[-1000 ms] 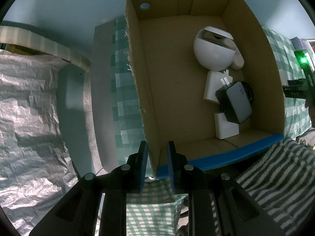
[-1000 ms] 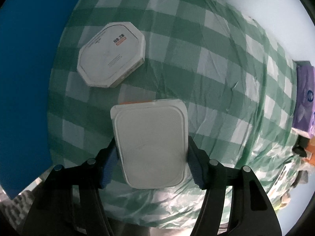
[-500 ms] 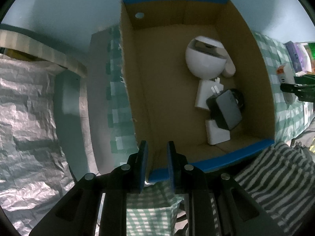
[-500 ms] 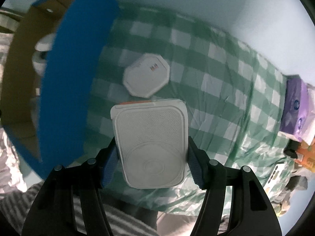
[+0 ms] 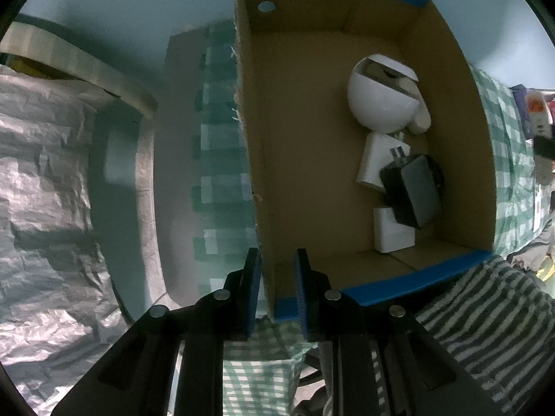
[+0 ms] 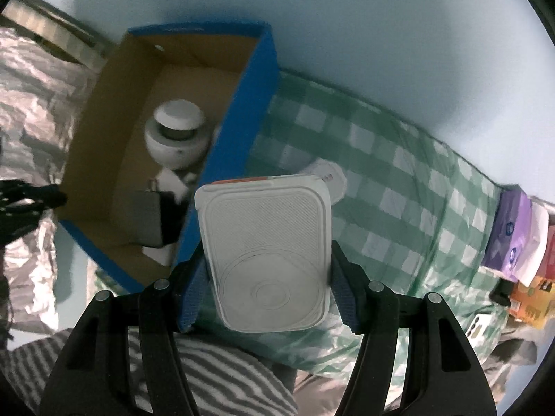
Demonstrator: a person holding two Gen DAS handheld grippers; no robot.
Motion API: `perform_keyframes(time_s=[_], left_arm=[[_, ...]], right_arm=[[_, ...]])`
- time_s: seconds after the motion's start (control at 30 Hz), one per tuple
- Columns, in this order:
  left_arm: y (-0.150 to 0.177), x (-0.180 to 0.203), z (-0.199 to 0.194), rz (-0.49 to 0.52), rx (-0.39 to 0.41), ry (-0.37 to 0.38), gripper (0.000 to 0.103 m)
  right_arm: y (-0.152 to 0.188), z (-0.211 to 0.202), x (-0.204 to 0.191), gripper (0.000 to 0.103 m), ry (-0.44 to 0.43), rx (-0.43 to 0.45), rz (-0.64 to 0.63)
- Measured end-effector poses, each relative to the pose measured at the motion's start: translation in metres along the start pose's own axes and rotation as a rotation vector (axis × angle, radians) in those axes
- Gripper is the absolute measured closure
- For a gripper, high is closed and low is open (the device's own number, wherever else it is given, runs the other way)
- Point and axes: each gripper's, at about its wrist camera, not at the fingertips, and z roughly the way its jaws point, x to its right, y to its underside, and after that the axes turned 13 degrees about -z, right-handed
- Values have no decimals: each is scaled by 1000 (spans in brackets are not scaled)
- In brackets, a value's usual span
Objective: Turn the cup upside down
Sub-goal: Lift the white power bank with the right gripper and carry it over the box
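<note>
In the left wrist view, crinkled foil [image 5: 41, 208] fills the left edge, then a strip of checked cloth [image 5: 222, 159]. The left gripper [image 5: 276, 291] points down with its jaws narrow, straddling the near corner of the box [image 5: 263, 138] wall; whether the pads press the cardboard I cannot tell. Inside the box lie a white round pot [image 5: 381, 104], a white adapter [image 5: 373, 163] and a black charger [image 5: 412, 190].

In the right wrist view, the box [image 6: 239, 145] stands left of the right gripper [image 6: 267, 287], which is clamped about halfway open on the cup [image 6: 267, 260], a white rectangular tub held above the cloth [image 6: 399, 201], flat face toward the camera. A white lid [image 6: 331, 176] peeks from behind it. Purple packs [image 6: 513, 239] sit far right.
</note>
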Motion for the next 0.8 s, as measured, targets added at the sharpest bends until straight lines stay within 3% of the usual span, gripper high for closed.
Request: perform_keyframes(time_s=[0.4, 0.8], left_arm=[[1, -1, 5, -1, -11, 2, 85], [2, -2, 8, -7, -18, 9, 86]], right_arm=[[-37, 2, -55, 39, -31, 21, -129], [-48, 53, -89, 39, -39, -72, -182]])
